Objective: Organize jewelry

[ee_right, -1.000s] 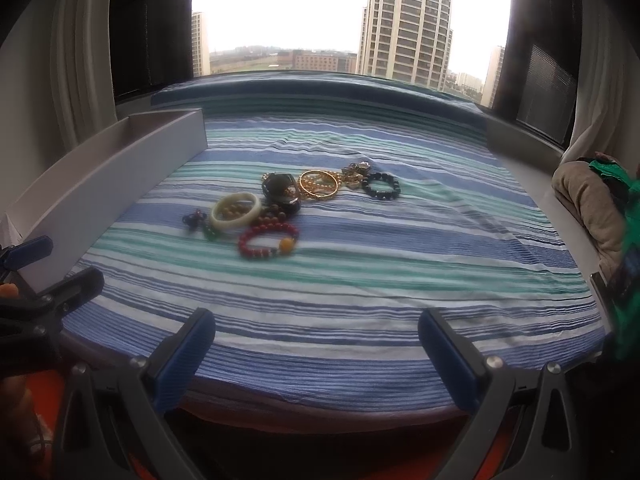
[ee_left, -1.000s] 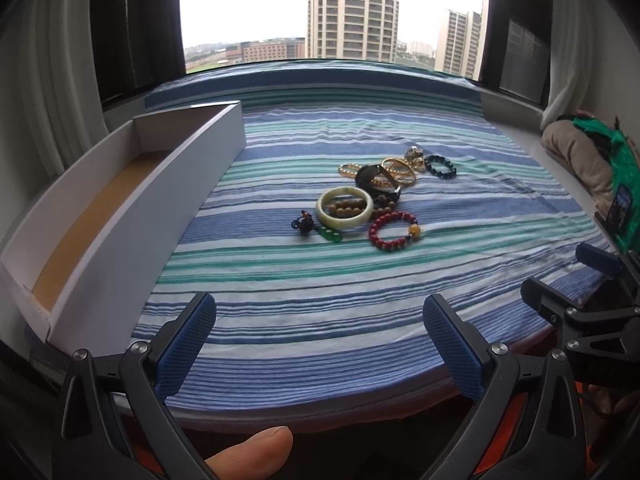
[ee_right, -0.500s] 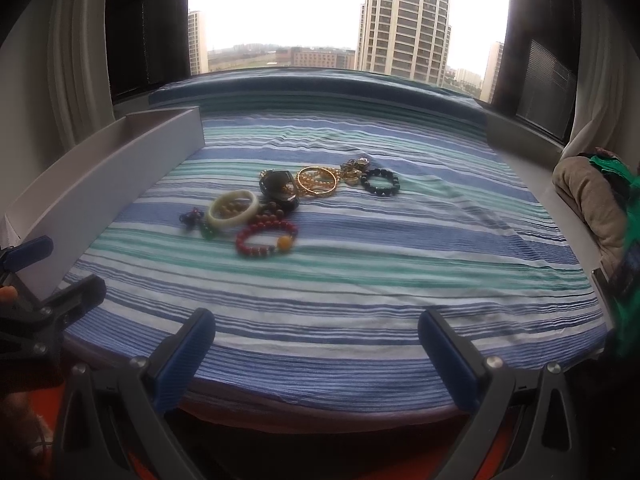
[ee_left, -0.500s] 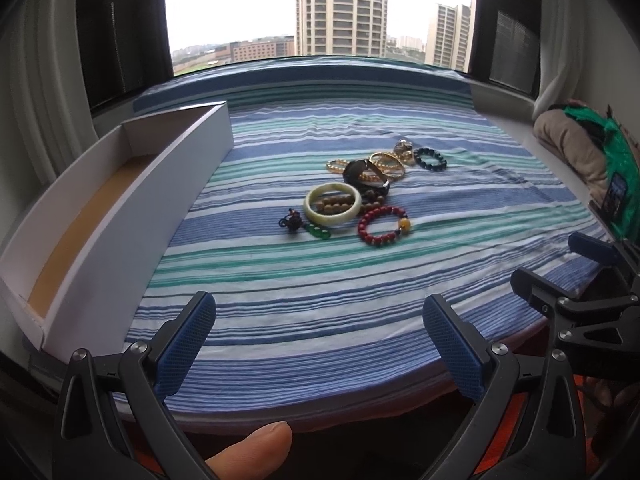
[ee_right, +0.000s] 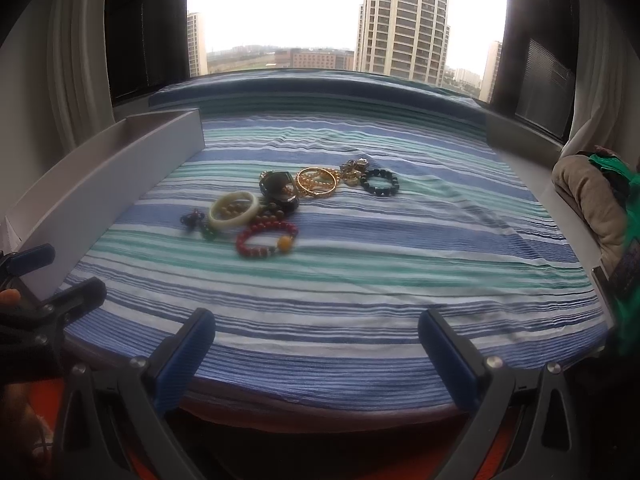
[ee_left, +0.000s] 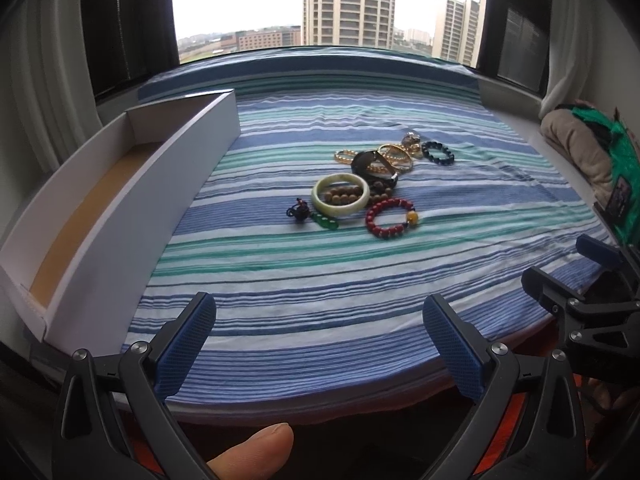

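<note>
- Daylight pours in from the window [ee_left: 280, 0] straight ahead of me; the sky is blown out to flat white in both views.
- The curtains [ee_right: 72, 60] and the corners of both views sink into dark, heavy vignette.
- Soft, even light on the striped cloth [ee_left: 320, 280]; hardly any shadows, just a faint one under the white box [ee_left: 120, 208].
- Fisheye bends everything: the cloth's near edge bows into a curve, and the towers [ee_right: 404, 20] lean.
- My left view is fairly crisp on the bracelets [ee_left: 360, 196].
- My right view is softer, with the bracelets [ee_right: 280, 208] slightly smeared.
- My left tongs [ee_left: 320, 344] and right tongs [ee_right: 316, 356] sit dim, backlit.
</note>
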Demonstrator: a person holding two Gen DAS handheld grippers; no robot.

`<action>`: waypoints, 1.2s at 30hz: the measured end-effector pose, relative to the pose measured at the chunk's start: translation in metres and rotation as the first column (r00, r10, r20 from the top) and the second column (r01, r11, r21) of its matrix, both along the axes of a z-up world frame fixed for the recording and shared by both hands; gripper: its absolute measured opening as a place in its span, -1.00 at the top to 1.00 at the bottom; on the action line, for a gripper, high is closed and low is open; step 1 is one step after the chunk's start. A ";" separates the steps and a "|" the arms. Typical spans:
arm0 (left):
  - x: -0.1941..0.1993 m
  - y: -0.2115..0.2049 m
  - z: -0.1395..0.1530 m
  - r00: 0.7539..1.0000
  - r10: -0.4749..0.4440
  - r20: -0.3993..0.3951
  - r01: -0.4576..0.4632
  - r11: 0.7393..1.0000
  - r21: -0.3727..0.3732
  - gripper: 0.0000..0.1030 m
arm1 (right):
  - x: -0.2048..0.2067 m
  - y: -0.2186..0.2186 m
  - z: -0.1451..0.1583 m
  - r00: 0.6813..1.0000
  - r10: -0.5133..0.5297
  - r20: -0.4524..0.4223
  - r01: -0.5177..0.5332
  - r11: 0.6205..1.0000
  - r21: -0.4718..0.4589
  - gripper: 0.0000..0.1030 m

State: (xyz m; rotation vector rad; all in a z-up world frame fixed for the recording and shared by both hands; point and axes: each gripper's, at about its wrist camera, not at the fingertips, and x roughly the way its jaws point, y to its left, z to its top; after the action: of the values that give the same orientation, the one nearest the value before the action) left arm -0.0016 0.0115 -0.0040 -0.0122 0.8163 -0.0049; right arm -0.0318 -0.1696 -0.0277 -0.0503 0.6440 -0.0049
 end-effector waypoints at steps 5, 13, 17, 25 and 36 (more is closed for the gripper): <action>-0.002 -0.002 0.002 1.000 0.004 0.006 -0.004 1.000 0.019 -0.99 | -0.002 -0.003 0.001 1.000 -0.010 0.013 0.009 1.000 0.008 -1.00; 0.006 -0.002 -0.004 0.999 0.031 -0.026 -0.030 0.998 0.054 -0.99 | 0.002 -0.009 -0.001 0.999 -0.033 0.008 0.032 0.999 0.014 -1.00; 0.008 0.000 -0.008 0.998 0.047 -0.044 -0.045 0.997 0.059 -0.99 | 0.004 -0.010 -0.002 0.999 -0.038 0.003 0.038 0.999 0.017 -1.00; 0.008 0.004 -0.011 0.996 0.063 -0.062 -0.059 0.996 0.066 -0.99 | 0.008 -0.005 -0.002 1.000 -0.029 -0.006 0.029 1.000 0.011 -1.00; 0.009 0.004 -0.014 0.994 0.070 -0.083 -0.065 0.996 0.067 -0.99 | 0.008 -0.001 -0.003 1.000 -0.027 -0.013 0.027 1.000 0.003 -1.00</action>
State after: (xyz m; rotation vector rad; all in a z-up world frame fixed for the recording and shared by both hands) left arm 0.0072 0.0155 -0.0176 0.0210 0.9005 0.0866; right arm -0.0235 -0.1706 -0.0312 -0.0386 0.6577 -0.0295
